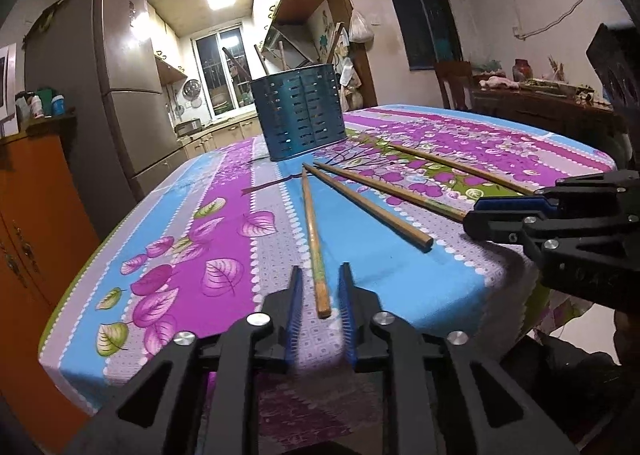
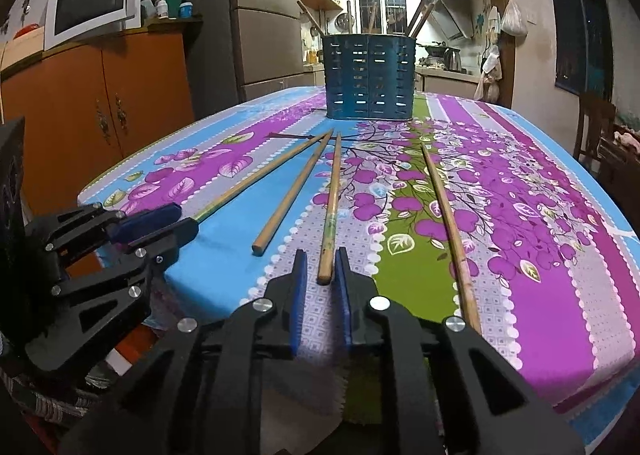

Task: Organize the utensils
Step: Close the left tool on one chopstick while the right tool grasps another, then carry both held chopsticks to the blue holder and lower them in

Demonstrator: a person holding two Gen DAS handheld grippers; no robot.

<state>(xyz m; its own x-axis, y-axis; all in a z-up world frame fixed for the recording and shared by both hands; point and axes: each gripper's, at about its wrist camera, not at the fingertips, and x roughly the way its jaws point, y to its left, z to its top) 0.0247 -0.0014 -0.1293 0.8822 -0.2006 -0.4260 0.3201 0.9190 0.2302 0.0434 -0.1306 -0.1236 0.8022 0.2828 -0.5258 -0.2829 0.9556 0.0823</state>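
Note:
Several wooden chopsticks lie fanned out on the flowered tablecloth, tips toward a blue perforated utensil holder (image 1: 299,113) that has more sticks standing in it; the holder also shows in the right wrist view (image 2: 369,79). My left gripper (image 1: 321,287) is open, its blue pads on either side of the thick end of the leftmost chopstick (image 1: 314,239), apart from it. My right gripper (image 2: 321,269) is open around the thick end of the third chopstick (image 2: 332,211). Another chopstick (image 2: 294,197) lies between them and one (image 2: 448,219) lies to the right.
The table's near edge (image 1: 248,387) drops off just under both grippers. An orange cabinet (image 2: 100,111) with a microwave (image 2: 94,9) stands left, a fridge (image 1: 116,107) behind it. A chair (image 1: 454,85) and sideboard (image 1: 548,107) stand at the far right.

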